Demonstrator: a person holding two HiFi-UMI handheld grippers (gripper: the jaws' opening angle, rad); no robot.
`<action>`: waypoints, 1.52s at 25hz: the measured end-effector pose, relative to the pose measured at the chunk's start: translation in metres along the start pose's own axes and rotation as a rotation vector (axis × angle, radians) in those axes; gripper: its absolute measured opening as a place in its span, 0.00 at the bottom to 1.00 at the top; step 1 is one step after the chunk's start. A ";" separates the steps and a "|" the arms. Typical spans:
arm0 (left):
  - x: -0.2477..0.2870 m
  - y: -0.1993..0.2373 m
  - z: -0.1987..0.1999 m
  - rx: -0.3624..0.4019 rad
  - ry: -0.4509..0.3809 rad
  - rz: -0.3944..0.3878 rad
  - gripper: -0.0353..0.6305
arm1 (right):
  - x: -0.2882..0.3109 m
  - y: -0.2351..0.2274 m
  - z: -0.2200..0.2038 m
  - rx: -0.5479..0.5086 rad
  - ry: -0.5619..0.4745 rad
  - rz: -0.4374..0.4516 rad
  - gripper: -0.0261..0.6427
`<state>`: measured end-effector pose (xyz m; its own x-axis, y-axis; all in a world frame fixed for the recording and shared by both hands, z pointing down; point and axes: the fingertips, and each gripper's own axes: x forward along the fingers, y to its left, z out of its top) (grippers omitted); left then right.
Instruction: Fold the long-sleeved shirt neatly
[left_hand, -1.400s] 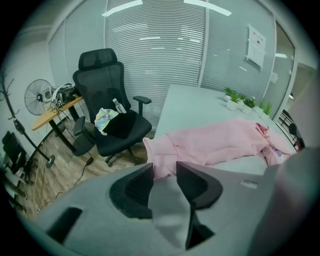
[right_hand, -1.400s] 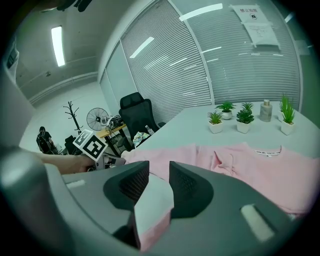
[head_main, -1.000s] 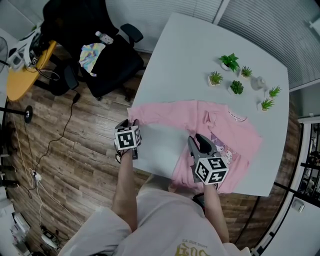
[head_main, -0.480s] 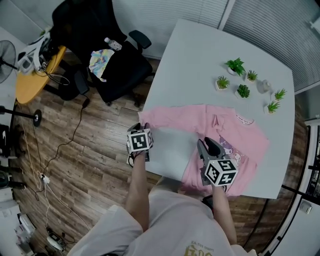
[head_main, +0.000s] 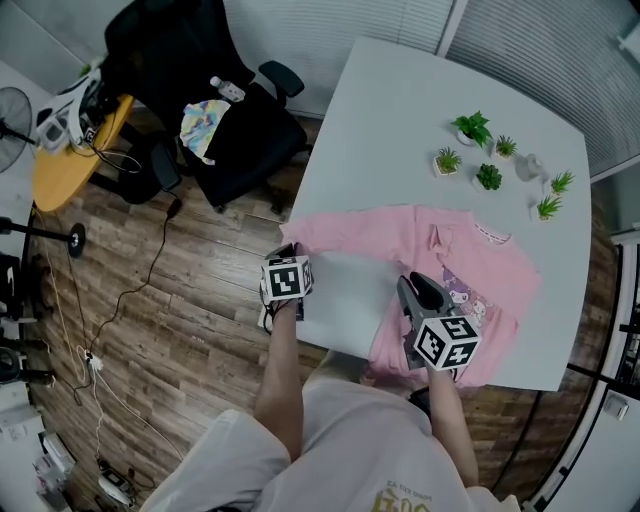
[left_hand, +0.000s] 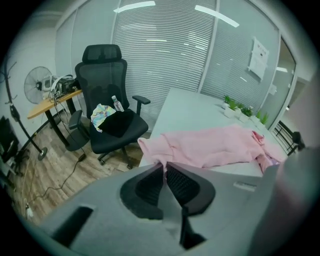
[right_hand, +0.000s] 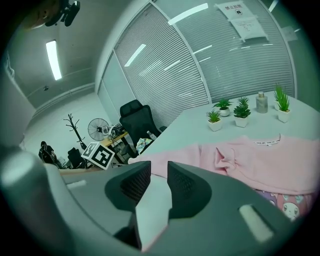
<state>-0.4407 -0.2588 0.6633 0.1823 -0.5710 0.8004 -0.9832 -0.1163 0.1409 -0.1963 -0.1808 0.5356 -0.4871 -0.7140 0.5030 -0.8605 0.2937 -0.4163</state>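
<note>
Overhead, the pink shirt lies flat at the near edge of the table, its sleeve reaching the table's left edge. Left gripper view: the left gripper, whose jaws have just been closing, apparently pinches that sleeve's tip; we should lift it cleanly inward. Right gripper view: the right gripper, narrowing too, stands parted and empty above the table.

Head view steeply down; gripper views low, close, sharing pink shirt.

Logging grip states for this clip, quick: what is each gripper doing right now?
Left gripper: jaws have just been closing, now shut on the pink shirt sleeve.
Right gripper: jaws have just been closing a little, but it is open with nothing between them.
</note>
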 end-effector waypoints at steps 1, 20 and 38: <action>0.000 -0.001 0.001 0.018 -0.001 0.004 0.10 | -0.001 0.001 0.000 -0.001 0.000 0.001 0.21; -0.044 -0.046 0.039 0.087 -0.100 -0.092 0.09 | -0.029 -0.015 0.012 0.042 -0.076 -0.042 0.18; -0.106 -0.183 0.112 0.197 -0.269 -0.318 0.09 | -0.082 -0.063 0.023 0.106 -0.155 -0.106 0.18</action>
<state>-0.2789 -0.2674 0.4874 0.4967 -0.6696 0.5522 -0.8616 -0.4572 0.2206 -0.0989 -0.1554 0.5035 -0.3591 -0.8290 0.4288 -0.8811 0.1496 -0.4486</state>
